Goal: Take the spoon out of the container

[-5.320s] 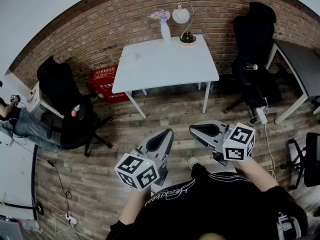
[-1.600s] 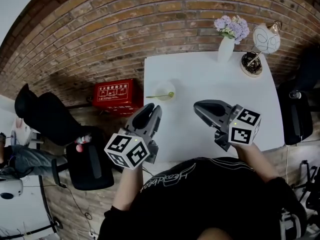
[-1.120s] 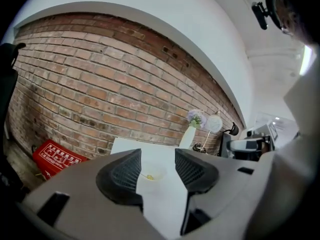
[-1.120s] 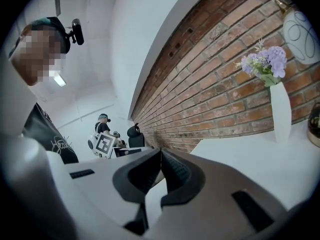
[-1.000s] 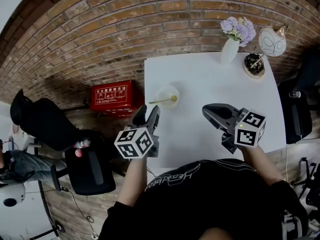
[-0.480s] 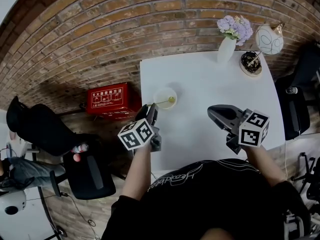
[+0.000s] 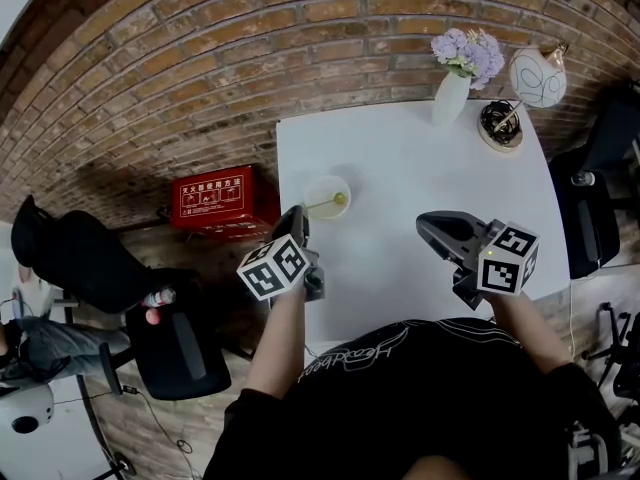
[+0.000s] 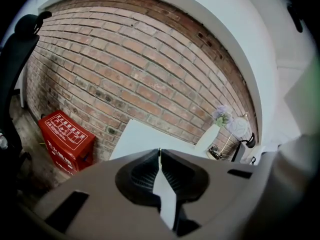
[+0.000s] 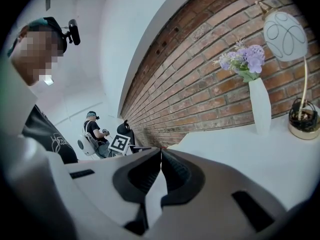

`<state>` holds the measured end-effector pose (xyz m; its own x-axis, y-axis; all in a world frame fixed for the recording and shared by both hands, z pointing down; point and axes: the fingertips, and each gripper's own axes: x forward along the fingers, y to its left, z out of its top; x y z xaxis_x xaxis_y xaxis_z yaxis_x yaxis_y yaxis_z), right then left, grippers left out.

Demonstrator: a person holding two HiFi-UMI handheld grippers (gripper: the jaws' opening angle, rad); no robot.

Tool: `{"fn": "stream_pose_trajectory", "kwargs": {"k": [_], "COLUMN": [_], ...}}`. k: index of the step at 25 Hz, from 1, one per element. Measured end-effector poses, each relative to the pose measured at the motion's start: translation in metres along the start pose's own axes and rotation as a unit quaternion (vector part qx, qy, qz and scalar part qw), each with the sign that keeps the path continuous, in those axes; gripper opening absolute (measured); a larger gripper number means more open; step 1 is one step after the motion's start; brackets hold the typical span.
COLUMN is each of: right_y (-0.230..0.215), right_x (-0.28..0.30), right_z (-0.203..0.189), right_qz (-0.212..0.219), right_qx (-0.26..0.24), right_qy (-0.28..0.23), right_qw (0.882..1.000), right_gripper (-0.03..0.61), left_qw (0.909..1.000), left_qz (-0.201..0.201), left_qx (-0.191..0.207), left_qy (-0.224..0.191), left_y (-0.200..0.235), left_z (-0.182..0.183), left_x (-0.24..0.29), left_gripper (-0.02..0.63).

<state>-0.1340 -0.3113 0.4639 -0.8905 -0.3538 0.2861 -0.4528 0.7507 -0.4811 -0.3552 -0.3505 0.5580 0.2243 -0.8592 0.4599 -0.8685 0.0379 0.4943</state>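
The person wears a black short-sleeved top [image 7: 400,398] with pale script lettering, and the 2 grey grippers – left gripper [image 7: 297,213], right gripper [image 7: 427,224] – each carry a white cube with black square markers.

L hand-held gripper [image 7: 298,215]: jaws just closed, tips meeting, poss. nipping sth thin; R hand-held gripper [image 7: 426,224] shut, empty.

Ahead of right tool [image 7: 428,224]: bare surface [image 7: 400,148], free pass. Vase [image 7: 449,96] and lamp [image 7: 535,78] stand far ahead-right at the back edge. Container [image 7: 322,186] with spoon [image 7: 330,203] well left.
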Motion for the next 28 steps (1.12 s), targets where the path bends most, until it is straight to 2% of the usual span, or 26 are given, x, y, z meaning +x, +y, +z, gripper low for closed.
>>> {"fn": "stream_pose_trajectory", "kwargs": {"k": [11,18,28], "right_y": [-0.005,-0.009,0.004], "right_x": [-0.011,-0.016,-0.005], "right_z": [0.004,0.002,0.005], "right_qz": [-0.008,-0.011,0.012], "right_qx": [0.000,0.006,-0.008], "right_qy": [-0.009,-0.012,-0.012], "right_qw": [1.000,1.000,1.000], "right_gripper": [-0.003,-0.003,-0.003], "left_qw": [0.9999,0.9996,0.9987], "left_qz": [0.010,0.012,-0.007], "left_qx": [-0.004,0.021,0.027], "left_qy": [-0.007,-0.014,-0.042], "left_y": [-0.005,-0.013,-0.023], "left_z": [0.006,0.015,0.034], "left_x": [0.000,-0.007,-0.048], "left_gripper": [0.008,0.006,0.006]}}
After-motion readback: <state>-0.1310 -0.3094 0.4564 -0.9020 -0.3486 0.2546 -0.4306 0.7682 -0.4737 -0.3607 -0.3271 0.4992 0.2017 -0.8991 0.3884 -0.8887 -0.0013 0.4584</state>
